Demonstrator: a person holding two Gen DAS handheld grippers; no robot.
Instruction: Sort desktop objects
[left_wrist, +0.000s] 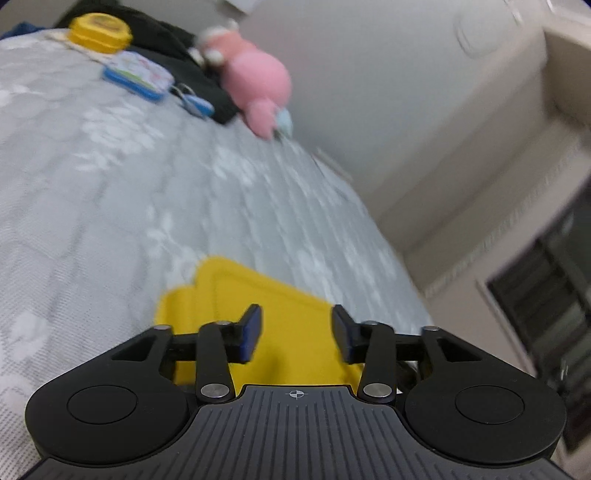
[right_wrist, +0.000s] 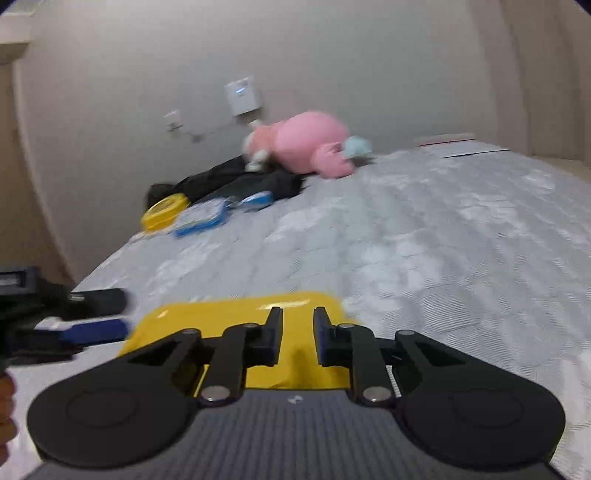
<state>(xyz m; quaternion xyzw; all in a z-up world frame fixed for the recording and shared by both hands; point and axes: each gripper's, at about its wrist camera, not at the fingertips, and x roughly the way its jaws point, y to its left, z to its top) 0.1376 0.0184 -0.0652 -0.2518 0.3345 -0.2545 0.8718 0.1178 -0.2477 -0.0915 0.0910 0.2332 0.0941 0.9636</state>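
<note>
Left wrist view shows a wide grey patterned bedspread (left_wrist: 110, 192) filling most of the frame, with a pink plush toy (left_wrist: 255, 77) at its far edge against the wall, lying partly on a black garment (left_wrist: 166, 48). Nearest lies a flat yellow lid-like piece (left_wrist: 288, 306), directly beneath both grippers. Far off, close together, sit a yellow round container (left_wrist: 99, 31), a blue-rimmed tin (left_wrist: 138, 74) and a small blue item (left_wrist: 197, 103). Left gripper (left_wrist: 297, 334) is released, nothing between its pads; right gripper (right_wrist: 298, 332) stands narrowly parted, gripping nothing.
</note>
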